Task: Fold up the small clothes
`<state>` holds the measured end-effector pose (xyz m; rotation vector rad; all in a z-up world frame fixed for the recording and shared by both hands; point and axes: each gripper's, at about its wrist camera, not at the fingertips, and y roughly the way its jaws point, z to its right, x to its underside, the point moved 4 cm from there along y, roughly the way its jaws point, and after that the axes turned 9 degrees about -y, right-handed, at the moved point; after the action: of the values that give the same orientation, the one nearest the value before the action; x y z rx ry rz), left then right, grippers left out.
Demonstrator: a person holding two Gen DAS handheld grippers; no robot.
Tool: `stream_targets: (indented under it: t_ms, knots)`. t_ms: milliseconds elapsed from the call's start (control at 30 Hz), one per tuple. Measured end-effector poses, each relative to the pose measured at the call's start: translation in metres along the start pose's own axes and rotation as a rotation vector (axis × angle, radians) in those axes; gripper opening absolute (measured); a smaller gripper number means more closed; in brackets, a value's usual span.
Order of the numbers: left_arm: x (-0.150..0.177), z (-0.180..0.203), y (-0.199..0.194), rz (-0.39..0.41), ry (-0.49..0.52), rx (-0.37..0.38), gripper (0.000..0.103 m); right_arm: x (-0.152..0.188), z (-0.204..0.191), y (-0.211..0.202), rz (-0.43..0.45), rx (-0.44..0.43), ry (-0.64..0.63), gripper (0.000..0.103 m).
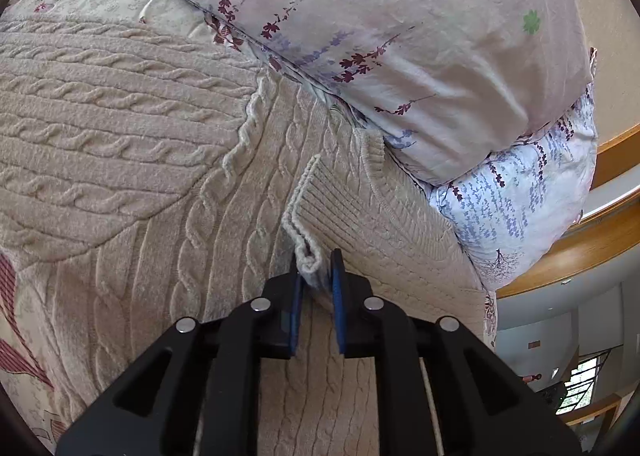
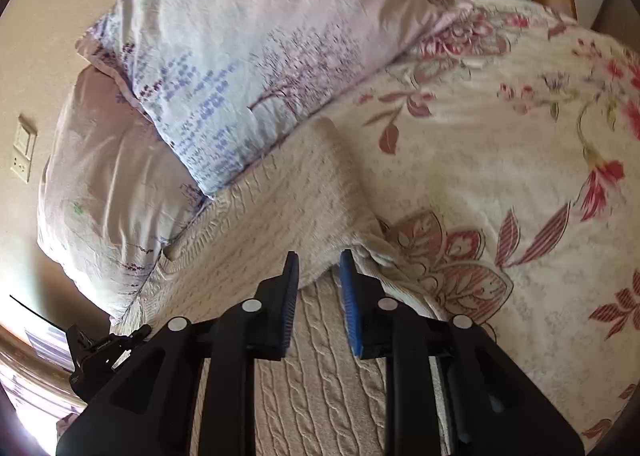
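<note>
- Left gripper (image 1: pixel 318 270): the 2 blue-padded jaws stand nearly closed, pinching a ribbed cuff (image 1: pixel 306 216) of the cream cable-knit sweater (image 1: pixel 132 136) between them.
- Beyond the left gripper's fingertips, the ribbed cuff runs straight ahead; the sweater body spreads ahead and to the left, and also lies directly beneath the gripper.
- Ahead and to the right of the left gripper, 2 stacked pillows (image 1: pixel 400 36) with lavender sprig print rest against the sweater's far edge.
- Right gripper (image 2: pixel 319 272): the jaws stand partly apart with a folded edge of the sweater (image 2: pixel 304 212) lying between the fingertips. Whether the pads actually press the fabric cannot be told.
- Ahead of the right gripper, the folded sweater layer extends toward the pillows (image 2: pixel 224 68); a further cable-knit layer lies beneath the gripper.
- To the right of the right gripper, a floral bedspread (image 2: pixel 500 144) with red flowers covers the bed.
- Far left of the right gripper, a wall switch plate (image 2: pixel 23 152) is visible.
- No readable brand, label or writing shows in either view.
</note>
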<state>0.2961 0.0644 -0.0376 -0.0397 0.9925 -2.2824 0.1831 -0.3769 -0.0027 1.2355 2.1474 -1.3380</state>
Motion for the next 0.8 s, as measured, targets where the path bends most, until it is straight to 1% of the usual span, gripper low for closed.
stream_targets:
  t_ms: [67, 133, 167, 200, 233, 267, 300, 333, 367, 433, 533, 667, 733, 800]
  knots:
    - [0.000, -0.005, -0.007, -0.008, -0.027, 0.022, 0.019, -0.007, -0.013, 0.011, -0.023, -0.014, -0.034, 0.041]
    - [0.002, -0.010, -0.018, -0.015, -0.040, 0.040, 0.021, -0.009, -0.021, 0.028, -0.071, -0.011, -0.062, 0.042]
    - [0.002, -0.012, -0.026, -0.013, -0.040, 0.048, 0.022, -0.009, -0.023, 0.037, -0.099, -0.001, -0.076, 0.045]
    - [0.003, -0.015, -0.035, -0.008, -0.035, 0.056, 0.025, -0.006, -0.024, 0.046, -0.131, 0.022, -0.088, 0.052]
    - [0.003, -0.018, -0.046, 0.003, -0.033, 0.061, 0.029, -0.003, -0.024, 0.058, -0.175, 0.047, -0.099, 0.056]
    - [0.002, -0.023, -0.058, 0.017, -0.036, 0.065, 0.031, 0.001, -0.025, 0.065, -0.191, 0.053, -0.123, 0.061]
    - [0.001, -0.029, -0.071, 0.033, -0.040, 0.071, 0.032, 0.001, -0.029, 0.063, -0.170, 0.077, -0.165, 0.063]
    - [0.000, -0.036, -0.085, 0.051, -0.046, 0.074, 0.032, 0.003, -0.032, 0.064, -0.190, 0.092, -0.189, 0.063]
    - [-0.002, -0.045, -0.098, 0.073, -0.056, 0.073, 0.033, 0.003, -0.035, 0.062, -0.192, 0.098, -0.196, 0.064]
    - [-0.008, -0.065, -0.124, 0.125, -0.088, 0.061, 0.033, 0.003, -0.039, 0.058, -0.195, 0.073, -0.175, 0.070]
    - [-0.021, -0.101, -0.157, 0.213, -0.167, 0.020, 0.033, 0.002, -0.046, 0.051, -0.192, 0.027, -0.152, 0.070]
    - [-0.041, -0.147, -0.185, 0.312, -0.298, -0.035, 0.033, 0.005, -0.058, 0.044, -0.187, -0.008, -0.164, 0.070]
    - [-0.049, -0.164, -0.189, 0.337, -0.356, -0.068, 0.033, 0.007, -0.062, 0.042, -0.189, -0.020, -0.168, 0.070]
    - [-0.052, -0.180, -0.187, 0.325, -0.442, -0.078, 0.033, 0.008, -0.064, 0.041, -0.190, -0.030, -0.167, 0.070]
